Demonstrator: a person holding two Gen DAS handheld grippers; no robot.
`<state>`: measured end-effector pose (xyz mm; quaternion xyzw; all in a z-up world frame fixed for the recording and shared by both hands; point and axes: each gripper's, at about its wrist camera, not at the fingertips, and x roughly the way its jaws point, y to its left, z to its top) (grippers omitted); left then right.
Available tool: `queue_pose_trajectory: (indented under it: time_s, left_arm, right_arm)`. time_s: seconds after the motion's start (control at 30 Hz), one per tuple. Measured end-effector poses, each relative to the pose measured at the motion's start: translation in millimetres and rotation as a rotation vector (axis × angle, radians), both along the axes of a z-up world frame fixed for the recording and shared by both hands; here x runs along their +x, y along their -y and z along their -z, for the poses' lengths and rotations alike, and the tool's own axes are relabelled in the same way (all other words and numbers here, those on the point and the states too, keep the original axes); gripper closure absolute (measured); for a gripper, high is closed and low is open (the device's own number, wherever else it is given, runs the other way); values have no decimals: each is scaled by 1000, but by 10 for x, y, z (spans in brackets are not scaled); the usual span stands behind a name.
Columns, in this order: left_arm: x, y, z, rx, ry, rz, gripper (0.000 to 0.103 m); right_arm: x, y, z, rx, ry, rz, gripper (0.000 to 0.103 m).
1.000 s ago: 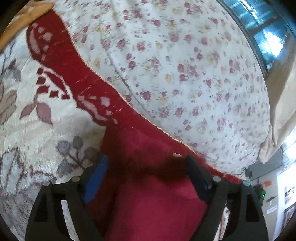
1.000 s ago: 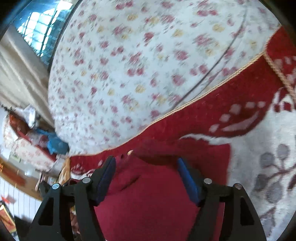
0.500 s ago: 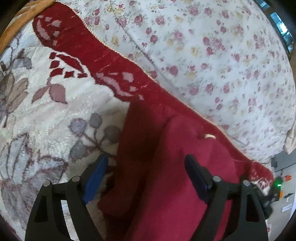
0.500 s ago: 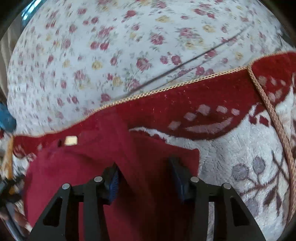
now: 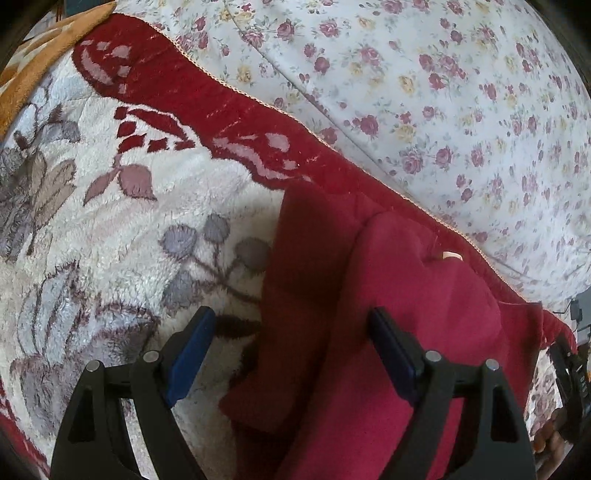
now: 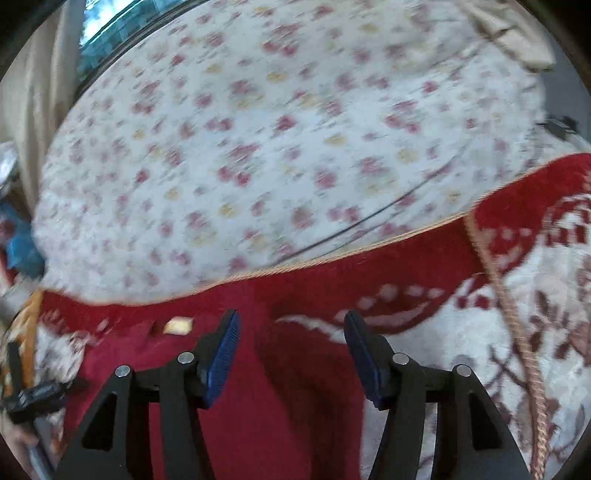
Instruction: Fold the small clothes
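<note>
A dark red garment [image 5: 406,277] lies on a plush white blanket [image 5: 110,240] with a red border. One side is folded over into a long strip, and a small pale label [image 5: 451,255] shows near its top. My left gripper [image 5: 291,314] hovers open over the folded edge; its left pad is over the blanket, its right pad over the cloth. In the right wrist view the garment [image 6: 277,406] and its label [image 6: 178,326] lie under my right gripper [image 6: 290,315]. Its jaws are opening, the red cloth beneath and between them, pads clear of it.
A white sheet with small roses [image 5: 443,92] covers the bed beyond the blanket's corded edge [image 6: 491,266]. An orange cloth [image 5: 44,66] lies at the far left corner. A black device [image 5: 569,369] sits off the bed's edge. A window [image 6: 107,22] and curtain are behind.
The garment went from bunched between the left jaws to lying flat on the blanket as that gripper tilted down. The right jaws narrowed over the cloth, then widened, and that view swung.
</note>
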<state>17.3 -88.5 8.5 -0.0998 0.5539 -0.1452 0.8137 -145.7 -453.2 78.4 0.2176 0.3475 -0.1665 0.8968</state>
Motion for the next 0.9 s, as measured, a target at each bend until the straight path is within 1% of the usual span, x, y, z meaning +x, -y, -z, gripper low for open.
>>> queue_pose_trajectory:
  time_s: [0.03,0.07,0.1,0.17,0.2,0.23,0.27,0.3,0.33,0.37,0.43,0.47,0.53,0.6,0.67,0.7,0.77,0.8,0.9]
  left_arm:
    - [-1,1,2,2,1,-1,19]
    - [-3,3,7,4,3,-2,19]
    - [-8,8,9,7,6,-1,19]
    - [-29,5,5,15,12,4,19]
    - [-38,0,6,17,14,8,19]
    - [-46,-6,8,19,15,12,19]
    - [-66,-25,7,19,13,17,19]
    - [-96,-55,2,19,10,23,19]
    - [-146,-95,-10,25,10,37,19]
    - [-188,-131,-17,35,14,51,19]
    - [-308,-194,-64,49,11,86,19]
    - [-355,-227,-90,38,10,98,19]
    - [-456,-304,-149,20,25,119,19]
    - [-533,-381,-160,35,36,115,19]
    - [-598,-450,-125,27,37,113,19]
    - [-616,-472,-87,28,21,115,19]
    - [-612,-480,-35,9,-2,125,19]
    - [-604,-472,-34,11,1,131,19]
    - [-539,-458,-14,5,0,139,19]
  right_arm:
    - [45,-40,63,21,-14,-37,46]
    - [97,-70,134,45,-28,-64,52]
    - [163,-79,226,67,-47,-82,54]
    - [259,-25,442,64,-105,-47,54]
    - [282,47,598,55,-167,4,54]
    - [269,93,688,81,-189,25,54]
    - [225,146,716,123,-168,38,54]
    - [183,154,666,128,-161,54,54]
    - [155,112,578,100,-172,57,53]
    - [106,27,450,63,-157,46,51]
    - [61,-165,256,52,-101,-1,48]
    - [112,-277,186,64,-86,-45,44]
    - [297,-623,118,83,-77,-169,44]
    - [605,-1050,141,108,-88,-309,44]
    - [894,-1403,211,101,-110,-396,44]
    - [1072,-1601,251,78,-127,-435,44]
    - [1373,-1906,365,15,-174,-472,46]
    - [1560,-2012,477,13,-204,-475,46]
    - [1842,-2059,724,72,-252,-429,44]
